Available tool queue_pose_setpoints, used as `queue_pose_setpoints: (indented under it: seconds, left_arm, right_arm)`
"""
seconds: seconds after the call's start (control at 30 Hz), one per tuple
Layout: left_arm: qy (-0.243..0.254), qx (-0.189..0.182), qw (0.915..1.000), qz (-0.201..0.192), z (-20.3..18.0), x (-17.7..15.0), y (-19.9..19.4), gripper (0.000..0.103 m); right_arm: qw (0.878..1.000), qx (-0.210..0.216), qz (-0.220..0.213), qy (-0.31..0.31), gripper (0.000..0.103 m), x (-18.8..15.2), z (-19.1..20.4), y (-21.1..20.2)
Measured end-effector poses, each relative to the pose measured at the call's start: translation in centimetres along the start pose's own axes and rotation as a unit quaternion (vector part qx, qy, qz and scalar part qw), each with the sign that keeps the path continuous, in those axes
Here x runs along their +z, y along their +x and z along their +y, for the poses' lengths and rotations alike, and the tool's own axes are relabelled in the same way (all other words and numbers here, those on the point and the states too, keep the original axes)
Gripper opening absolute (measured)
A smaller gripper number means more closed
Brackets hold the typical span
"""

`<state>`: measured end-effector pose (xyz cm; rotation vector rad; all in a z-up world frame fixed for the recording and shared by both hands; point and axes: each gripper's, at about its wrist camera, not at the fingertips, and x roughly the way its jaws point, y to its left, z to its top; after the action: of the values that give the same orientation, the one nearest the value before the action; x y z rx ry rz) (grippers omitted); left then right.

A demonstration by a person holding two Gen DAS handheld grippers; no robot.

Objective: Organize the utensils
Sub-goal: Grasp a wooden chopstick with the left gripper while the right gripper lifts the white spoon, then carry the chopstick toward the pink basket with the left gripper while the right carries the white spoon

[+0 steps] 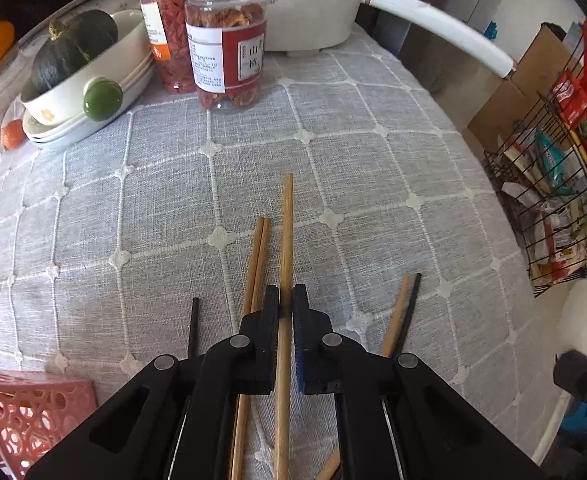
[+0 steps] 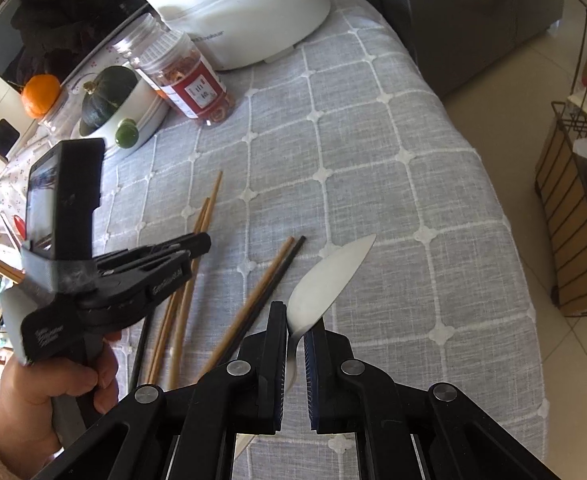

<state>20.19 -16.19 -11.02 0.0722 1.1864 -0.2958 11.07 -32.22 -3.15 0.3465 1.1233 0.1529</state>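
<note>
My left gripper [image 1: 285,297] is shut on a long wooden chopstick [image 1: 288,232] that points away from me over the grey checked tablecloth [image 1: 373,184]. A pair of wooden chopsticks [image 1: 258,264] lies just left of it, a black chopstick [image 1: 193,326] further left, and a wooden and black pair [image 1: 402,314] to the right. A pink openwork basket [image 1: 25,412] sits at the lower left. My right gripper [image 2: 298,318] is shut on the neck of a metal spoon [image 2: 327,278], bowl tilted up. The left gripper [image 2: 199,246] appears there over the chopsticks [image 2: 207,220], held by a hand [image 2: 49,384].
At the back stand a white pot [image 1: 305,4] with a long handle [image 1: 441,28], two clear jars [image 1: 227,52] of dried fruit, and stacked bowls [image 1: 93,80] holding a green squash. The table's edge curves down the right side, with a wire rack [image 1: 557,184] beyond it.
</note>
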Motion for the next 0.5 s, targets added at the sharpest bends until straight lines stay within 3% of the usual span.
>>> queue_pose_setpoints:
  seconds: [0.27, 0.5]
  left_arm:
    - [0.029, -0.030, 0.9946, -0.095, 0.7, -3.8, -9.8, 0.006]
    - [0.031, -0.047, 0.9740, -0.219, 2.8, -8.1, -20.3, 0.006]
  right_arm:
    - [0.999, 0.001, -0.042, -0.011, 0.007, -0.1, 1.6, -1.7]
    - [0.996, 0.013, -0.089, -0.027, 0.007, -0.4, 4.3, -3.7]
